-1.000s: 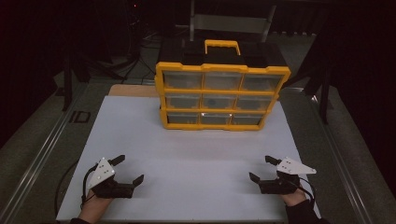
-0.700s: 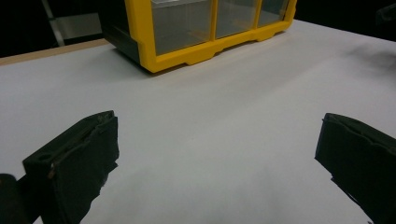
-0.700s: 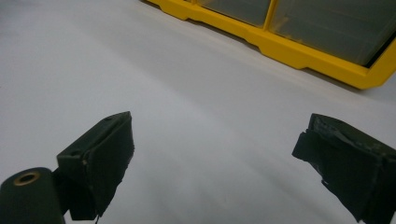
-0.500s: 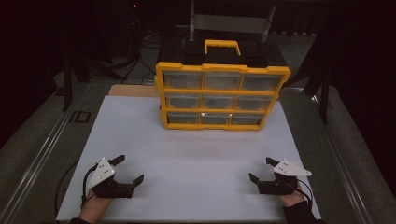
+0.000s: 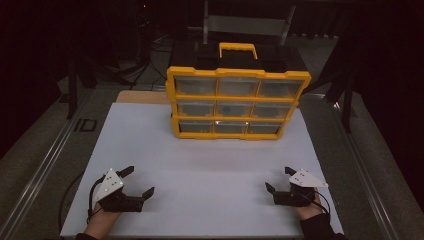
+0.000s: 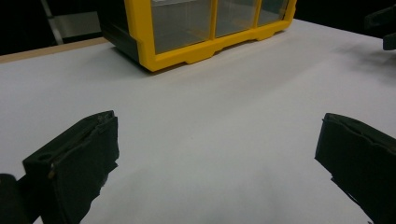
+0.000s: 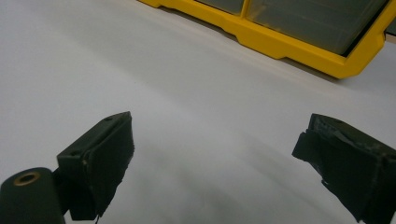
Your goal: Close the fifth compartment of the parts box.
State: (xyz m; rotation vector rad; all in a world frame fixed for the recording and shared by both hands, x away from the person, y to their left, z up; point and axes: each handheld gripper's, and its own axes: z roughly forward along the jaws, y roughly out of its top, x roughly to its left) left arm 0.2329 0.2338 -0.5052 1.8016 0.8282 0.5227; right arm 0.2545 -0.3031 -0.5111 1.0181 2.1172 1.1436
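**Inspector:** State the position of both tools.

**Operator:** My left gripper (image 5: 140, 181) rests at the near left of the white table top (image 5: 210, 165), jaws spread wide with nothing between them. My right gripper (image 5: 280, 180) rests at the near right, jaws likewise spread and empty. In the left gripper view (image 6: 215, 154) and the right gripper view (image 7: 212, 154) I see bare white surface between my jaws.

**Inspector:** And the container?

**Operator:** The yellow drawer organizer (image 5: 238, 102) stands upright at the far middle of the table, well apart from both grippers. Its front faces me. It has a yellow frame, a black body behind and a yellow carry handle (image 5: 237, 49) on top.

**Inspector:** Compartments?

**Operator:** Nine clear drawers, three rows of three. All sit flush in the frame.

**Inspector:** Contents?

**Operator:** The middle drawer of the middle row (image 5: 233, 108) shows a dark shape inside; I cannot tell what it is. The bottom row (image 5: 230, 127) shows small bright spots on the drawer fronts; whether these are items or glare I cannot tell. The top row reads pale and hazy, contents not discernible. In the left gripper view the bottom left drawer (image 6: 180, 23) appears see-through with nothing distinct within it.

**Inspector:** Contact with the organizer?

**Operator:** None. Both grippers lie on my side of the table, one near each front corner.
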